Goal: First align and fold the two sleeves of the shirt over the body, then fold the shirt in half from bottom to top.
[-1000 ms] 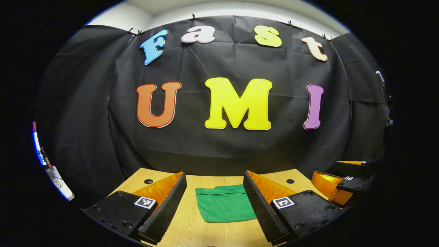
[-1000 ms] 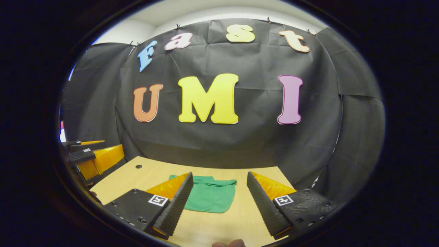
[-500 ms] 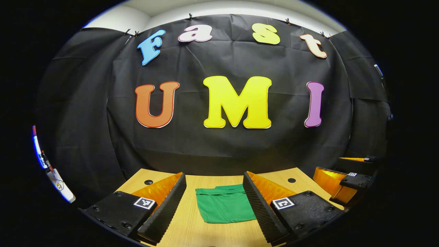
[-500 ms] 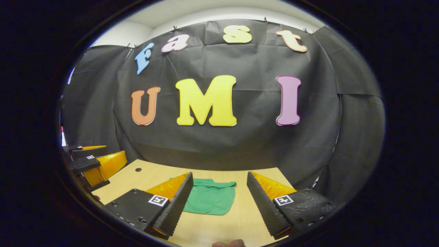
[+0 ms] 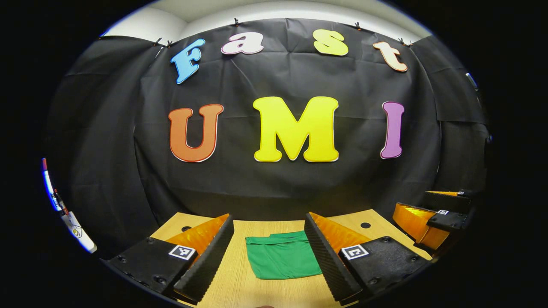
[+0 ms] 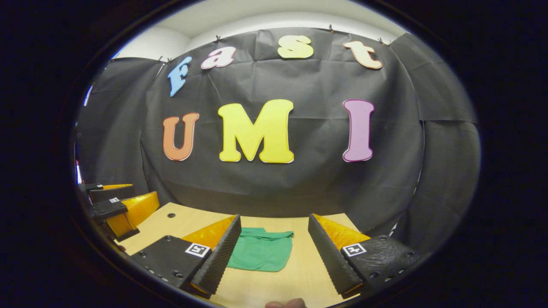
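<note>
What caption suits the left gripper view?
Open left gripper hovers before a folded green shirt on the wooden table.

Smooth matt green cloth shirt [image 5: 282, 259] lies on a pale wood-grain table [image 5: 239, 286].

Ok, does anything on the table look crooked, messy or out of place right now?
Nothing stands out. The green shirt lies folded in a compact rectangle on the wooden table, with only a few soft wrinkles near its far edge. The left gripper and the right gripper are both open, apart from the cloth.
</note>
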